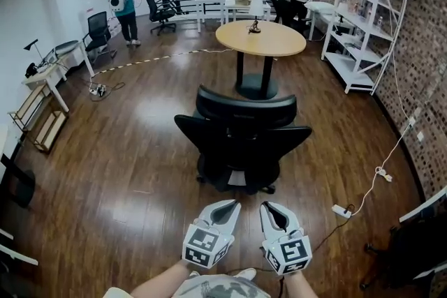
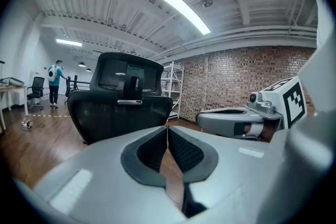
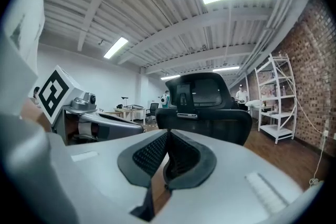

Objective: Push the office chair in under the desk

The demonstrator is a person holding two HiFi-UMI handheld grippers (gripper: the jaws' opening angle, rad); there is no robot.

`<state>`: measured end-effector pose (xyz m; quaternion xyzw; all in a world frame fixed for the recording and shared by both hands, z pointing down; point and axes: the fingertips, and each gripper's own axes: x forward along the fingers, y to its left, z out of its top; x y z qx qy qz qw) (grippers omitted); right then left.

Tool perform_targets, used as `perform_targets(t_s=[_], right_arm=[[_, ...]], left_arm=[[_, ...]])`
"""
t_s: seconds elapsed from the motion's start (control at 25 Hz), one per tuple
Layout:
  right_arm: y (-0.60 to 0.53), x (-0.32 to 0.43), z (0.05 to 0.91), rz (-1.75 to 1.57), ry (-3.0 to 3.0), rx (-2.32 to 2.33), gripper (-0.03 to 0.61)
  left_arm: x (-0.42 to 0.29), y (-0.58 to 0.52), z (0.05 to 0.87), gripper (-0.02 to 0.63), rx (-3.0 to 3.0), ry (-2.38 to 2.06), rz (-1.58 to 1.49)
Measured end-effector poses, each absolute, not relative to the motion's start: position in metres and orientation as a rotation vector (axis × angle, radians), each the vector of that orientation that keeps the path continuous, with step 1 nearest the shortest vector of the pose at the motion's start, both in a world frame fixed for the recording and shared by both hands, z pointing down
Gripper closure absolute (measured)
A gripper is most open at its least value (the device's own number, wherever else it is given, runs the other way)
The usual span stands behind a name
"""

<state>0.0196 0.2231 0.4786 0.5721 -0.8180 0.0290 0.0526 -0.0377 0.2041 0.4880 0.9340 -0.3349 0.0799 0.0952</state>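
A black office chair point(image 1: 243, 136) stands on the wooden floor with its back toward me, a little short of a round wooden desk point(image 1: 260, 38) on a black pedestal. Both grippers hang side by side just behind the chair, apart from it. My left gripper point(image 1: 225, 206) is shut with nothing between its pads, and my right gripper point(image 1: 273, 210) is shut and empty too. In the left gripper view the chair point(image 2: 119, 98) fills the middle left, beyond the left gripper point(image 2: 167, 128). In the right gripper view the chair point(image 3: 203, 107) rises straight ahead of the right gripper point(image 3: 168, 134).
A white shelf unit point(image 1: 365, 24) stands against the brick wall at right. A power strip and cable point(image 1: 341, 210) lie on the floor right of the chair. Small desks point(image 1: 47, 73) and other chairs line the left wall. Two people point(image 1: 126, 3) stand at the far end.
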Motion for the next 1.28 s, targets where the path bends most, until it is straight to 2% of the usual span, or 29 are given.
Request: perform_targets(t_s=[0.32, 0.64, 0.88, 1.12, 1.28], right_arm=[[0.205, 0.06, 0.463, -0.005, -2.532, 1.627, 0.577], [0.187, 0.084, 0.452, -0.088, -2.541, 1.556, 0.571], [0.167, 0.095, 0.441, -0.163, -2.519, 1.512, 0.558], [0.143, 0.102, 0.428, -0.229, -2.48, 1.489, 0.532], [0.125, 0.107, 0.424, -0.232, -2.458, 1.445, 0.448]], left_arm=[[-0.012, 0.183, 0.476, 0.595, 2.784, -1.113, 0.239], [-0.024, 0.16, 0.465, 0.591, 2.764, -1.211, 0.207], [-0.041, 0.129, 0.456, 0.551, 2.777, -1.258, 0.197], [-0.056, 0.089, 0.437, 0.503, 2.84, -1.269, 0.178], [-0.064, 0.066, 0.431, 0.461, 2.885, -1.263, 0.23]])
